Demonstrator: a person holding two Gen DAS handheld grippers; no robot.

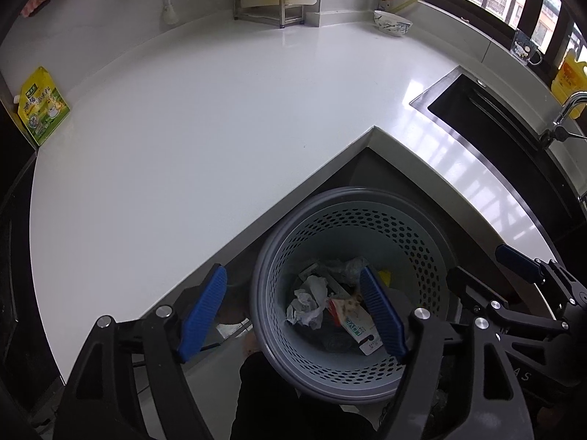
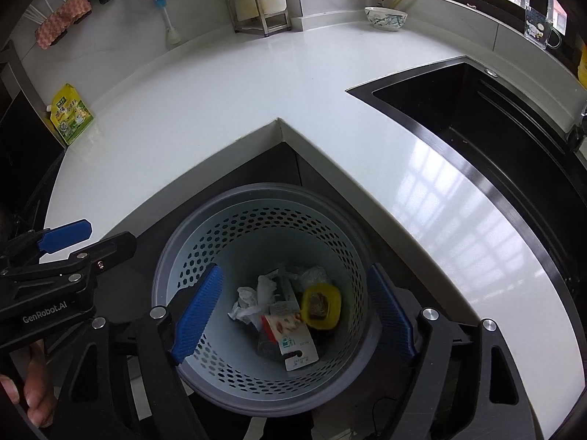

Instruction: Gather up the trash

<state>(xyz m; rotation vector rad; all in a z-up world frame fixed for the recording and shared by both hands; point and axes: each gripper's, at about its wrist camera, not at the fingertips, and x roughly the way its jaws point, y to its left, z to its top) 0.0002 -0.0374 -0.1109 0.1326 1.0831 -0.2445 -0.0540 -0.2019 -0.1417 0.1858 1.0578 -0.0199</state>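
Both claws hung over the perforated grey bin [image 2: 264,220] tucked into the tabletop's [image 1: 220,117] inner corner. The left claw [image 1: 293,308] stood spread with nothing between its blue pads, and the right claw [image 2: 293,311] was spread and empty too. The trash lay at the bin's bottom: crumpled tissue [image 2: 253,299], a printed card [image 2: 293,337] and a yellow tub [image 2: 321,306]. The tabletop looked cleared of litter, though a yellow-green pouch [image 1: 42,106] leaned at its far left and might be mistaken for trash. The claws hung close together, so a careless lift could knock them against each other or catch the bin's rim.
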